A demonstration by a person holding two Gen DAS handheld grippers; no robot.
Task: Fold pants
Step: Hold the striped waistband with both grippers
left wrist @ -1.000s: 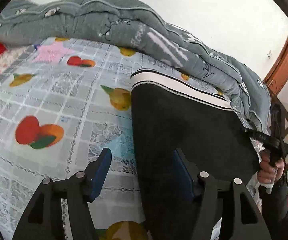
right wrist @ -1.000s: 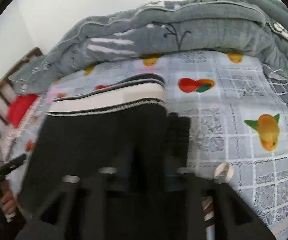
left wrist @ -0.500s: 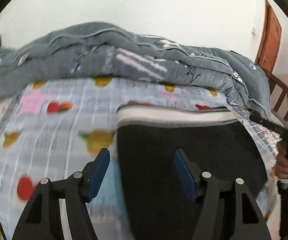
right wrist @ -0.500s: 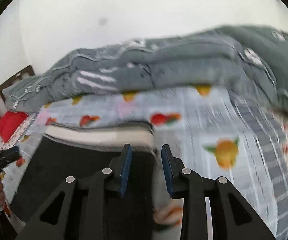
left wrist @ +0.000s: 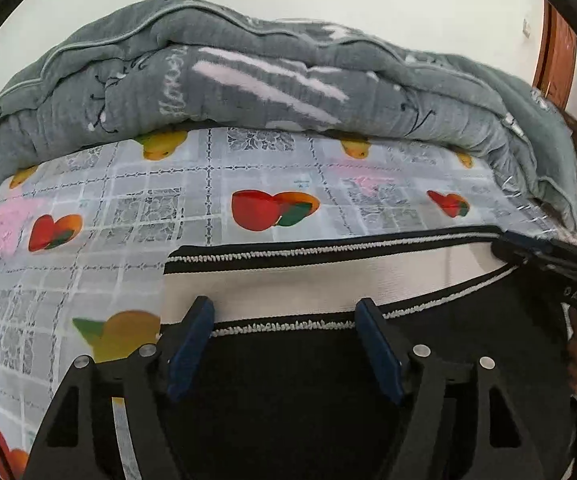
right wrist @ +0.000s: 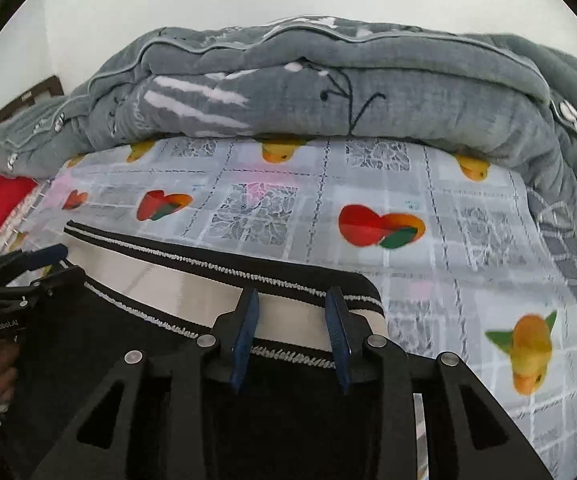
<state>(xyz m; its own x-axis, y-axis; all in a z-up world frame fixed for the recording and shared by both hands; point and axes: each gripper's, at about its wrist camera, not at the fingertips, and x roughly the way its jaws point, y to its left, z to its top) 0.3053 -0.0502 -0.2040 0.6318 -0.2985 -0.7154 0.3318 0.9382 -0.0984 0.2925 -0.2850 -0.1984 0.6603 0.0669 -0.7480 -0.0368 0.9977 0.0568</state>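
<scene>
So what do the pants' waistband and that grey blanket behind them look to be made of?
Waistband: probably ribbed knit elastic, matte; cream band edged with black stripes and visible stitch loops. Pants below: plain black matte fabric, weave too dark to tell. Blanket: looks like soft fleece or plush, fuzzy nap, thick rounded folds, piped edge.

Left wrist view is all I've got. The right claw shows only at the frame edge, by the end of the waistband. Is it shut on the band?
Observer: No. In the right wrist view the right claw has just been opening. Its pads stand apart, the waistband shows between them, and I see no pinch.
Operator: Which part of the band?
Observer: Near its right end, just short of the corner, with a pear print on the sheet beside it.
Operator: Anything off the bed's left side?
Observer: Something red lies there, below a wooden bed frame. I can't tell what it is.
</scene>
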